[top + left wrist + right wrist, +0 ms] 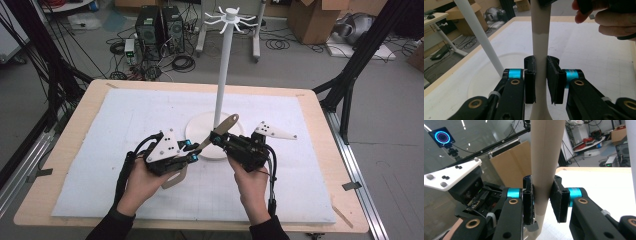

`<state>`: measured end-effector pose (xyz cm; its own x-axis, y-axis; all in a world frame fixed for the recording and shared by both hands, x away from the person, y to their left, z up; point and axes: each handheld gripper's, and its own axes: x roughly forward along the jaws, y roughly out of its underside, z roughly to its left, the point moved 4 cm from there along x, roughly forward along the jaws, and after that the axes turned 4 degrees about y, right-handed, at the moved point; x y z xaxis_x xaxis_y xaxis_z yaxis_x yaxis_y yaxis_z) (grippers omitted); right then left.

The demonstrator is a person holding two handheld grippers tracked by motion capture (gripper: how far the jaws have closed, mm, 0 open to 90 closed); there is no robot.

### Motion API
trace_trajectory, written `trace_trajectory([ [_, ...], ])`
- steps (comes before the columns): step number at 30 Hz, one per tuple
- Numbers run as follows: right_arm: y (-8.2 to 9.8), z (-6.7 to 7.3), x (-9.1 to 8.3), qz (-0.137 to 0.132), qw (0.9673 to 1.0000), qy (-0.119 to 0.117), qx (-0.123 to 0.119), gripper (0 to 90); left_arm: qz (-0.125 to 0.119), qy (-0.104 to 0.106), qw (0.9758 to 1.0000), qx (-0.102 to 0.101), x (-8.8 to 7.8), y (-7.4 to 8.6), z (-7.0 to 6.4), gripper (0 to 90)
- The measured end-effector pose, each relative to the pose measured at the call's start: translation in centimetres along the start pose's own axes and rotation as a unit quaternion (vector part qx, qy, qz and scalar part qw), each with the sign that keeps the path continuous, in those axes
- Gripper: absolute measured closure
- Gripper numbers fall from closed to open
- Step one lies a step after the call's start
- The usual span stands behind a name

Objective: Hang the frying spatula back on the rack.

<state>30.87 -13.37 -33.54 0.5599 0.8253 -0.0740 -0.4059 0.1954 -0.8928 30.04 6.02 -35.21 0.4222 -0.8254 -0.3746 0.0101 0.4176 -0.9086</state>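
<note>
matt beige utensil (223,128), smooth white plastic stand (224,75), wooden table (85,107)

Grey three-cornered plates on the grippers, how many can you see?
2. One grey three-cornered plate sits atop the left gripper, left of the white stand's round base; the other plate tops the right gripper, right of that base.

A light wooden table (90,107) carries a white padded mat (130,125); on it stands, seemingly, a white round-based stand (224,75).

High view looks down on the table (125,120) — gripper views close along jaws.
</note>
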Motion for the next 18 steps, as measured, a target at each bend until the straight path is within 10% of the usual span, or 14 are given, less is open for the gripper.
trace_trajectory([
  [5,-0.5,0.0,0.1,0.001,0.9999,-0.01,-0.006,74.7,-0.003,0.004,1.0,0.002,-0.1,-0.1,-0.1,71.2],
  [13,-2.3,0.8,0.0,0.006,0.9991,-0.033,-0.028,74.9,-0.037,0.01,0.998,-0.05,-1.2,-0.4,0.2,48.5],
  [18,-4.2,1.6,0.1,0.028,0.9957,-0.045,-0.076,74.9,-0.085,0.054,0.9898,-0.101,-4.0,-0.4,1.0,36.1],
])
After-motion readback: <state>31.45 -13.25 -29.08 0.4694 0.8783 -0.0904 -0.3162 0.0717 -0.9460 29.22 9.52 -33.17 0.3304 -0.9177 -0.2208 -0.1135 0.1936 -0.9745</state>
